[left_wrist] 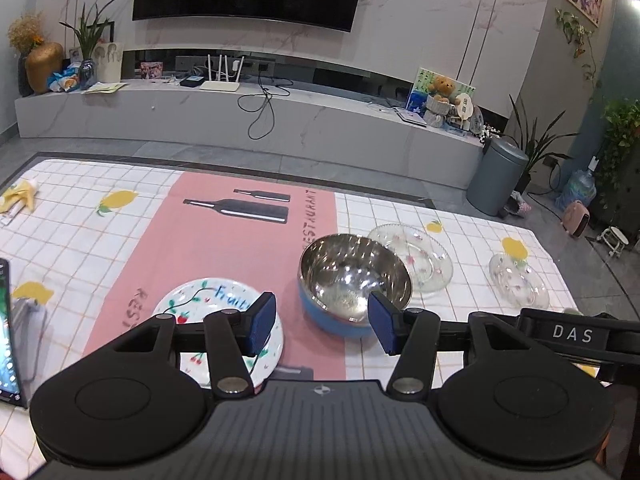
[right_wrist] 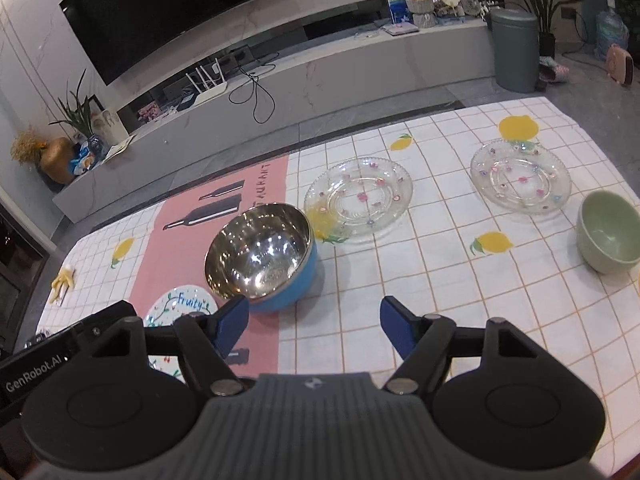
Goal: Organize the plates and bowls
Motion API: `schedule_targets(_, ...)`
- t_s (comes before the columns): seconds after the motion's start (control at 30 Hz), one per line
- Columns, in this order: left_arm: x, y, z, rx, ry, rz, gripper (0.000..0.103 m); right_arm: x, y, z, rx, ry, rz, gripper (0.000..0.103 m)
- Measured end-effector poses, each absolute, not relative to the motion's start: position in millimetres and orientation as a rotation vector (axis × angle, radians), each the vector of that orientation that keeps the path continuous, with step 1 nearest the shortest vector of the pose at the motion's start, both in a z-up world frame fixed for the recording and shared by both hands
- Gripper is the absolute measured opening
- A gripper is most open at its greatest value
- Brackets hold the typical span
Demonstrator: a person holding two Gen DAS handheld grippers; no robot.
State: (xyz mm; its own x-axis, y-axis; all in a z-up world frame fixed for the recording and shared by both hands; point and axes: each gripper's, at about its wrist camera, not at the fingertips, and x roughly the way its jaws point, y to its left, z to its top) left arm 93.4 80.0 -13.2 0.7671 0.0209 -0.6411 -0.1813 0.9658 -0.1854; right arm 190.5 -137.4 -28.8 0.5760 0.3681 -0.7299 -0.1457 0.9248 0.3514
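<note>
**Dishes still scattered as both grippers hang empty over the table**

A steel-lined bowl with a blue shell (right_wrist: 262, 254) sits on the pink runner (left_wrist: 168, 240) at mid-table, just beside a white plate painted with cherries (left_wrist: 208, 300). To its far side, close by or touching, rests a clear glass plate with small flowers (right_wrist: 358, 200); a second glass plate of the same pattern (right_wrist: 520, 176) lies well apart toward the table's right end, near a pale green bowl (right_wrist: 610, 236). Nothing is stacked: by the look of it, the sorting of plates with plates and bowls with bowls is all still to do. The left gripper (left_wrist: 322, 326) and the right gripper (right_wrist: 314, 326) both hover above the checked, lemon-print cloth (right_wrist: 420, 280) with jaws spread wide and nothing between the blue pads. The painted plate reads "Fruity"; the runner carries "RESTAURANT" beside bottle silhouettes; one gripper body is lettered "DAS", the other "GenRobot.AI".
</note>
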Motion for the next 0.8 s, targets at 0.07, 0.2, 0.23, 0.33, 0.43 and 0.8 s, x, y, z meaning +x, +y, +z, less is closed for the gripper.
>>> schedule_targets(0.07, 101, 83, -17, -0.259, 0.698, 0.107, 0.063, 198, -135, -31, 0.269, 0.916, 0.309, 0.072)
schedule_targets(0.2, 120, 92, -29, -0.297, 0.733, 0.094, 0.063, 215, -125, -39, 0.233, 0.948, 0.302, 0.072)
schedule_targets(0.23, 124, 94, -32, -0.307, 0.742, 0.092, 0.063, 220, -123, -42, 0.231, 0.962, 0.299, 0.072)
schedule_targets(0.33, 139, 103, -41, -0.347, 0.768, 0.083, 0.062, 236, -120, -51, 0.245, 1.004, 0.285, 0.071)
schedule_targets(0.43, 152, 111, -49, -0.399, 0.785, 0.086, 0.061, 253, -117, -60, 0.273, 1.039, 0.271, 0.07)
schedule_targets(0.8, 199, 131, -89, -0.474, 0.906, 0.162, 0.047, 299, -95, -92, 0.288, 1.123, 0.264, 0.06)
